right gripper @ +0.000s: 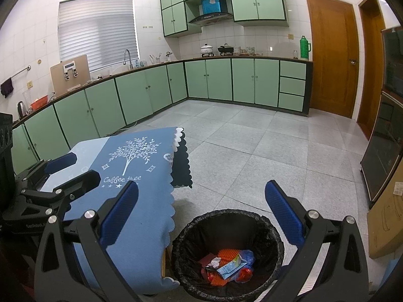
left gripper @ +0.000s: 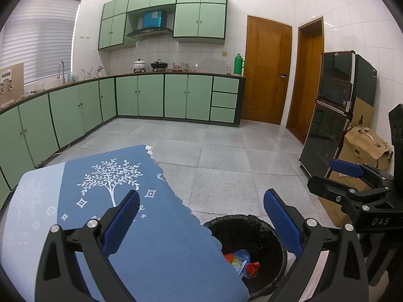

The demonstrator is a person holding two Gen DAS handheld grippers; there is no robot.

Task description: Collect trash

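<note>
A round bin lined with a black bag (right gripper: 252, 222) stands on the floor beside a table with a blue cloth (right gripper: 141, 201). Inside lie several pieces of trash (right gripper: 228, 264): orange netting, a blue-white wrapper, crumpled paper, a blue bag. The bin (left gripper: 257, 231) and trash (left gripper: 243, 263) also show in the left wrist view. My right gripper (right gripper: 201, 216) is open and empty above the bin. My left gripper (left gripper: 201, 220) is open and empty over the table edge, left of the bin. The other gripper shows at each view's edge, the right one (left gripper: 352, 183) and the left one (right gripper: 60, 173).
Green kitchen cabinets (right gripper: 151, 88) run along the left and far walls. A dark glass cabinet (left gripper: 330, 115) and cardboard boxes (left gripper: 362, 148) stand at the right. Wooden doors (right gripper: 332, 55) are at the back right. Grey tiled floor (right gripper: 264, 151) lies beyond the bin.
</note>
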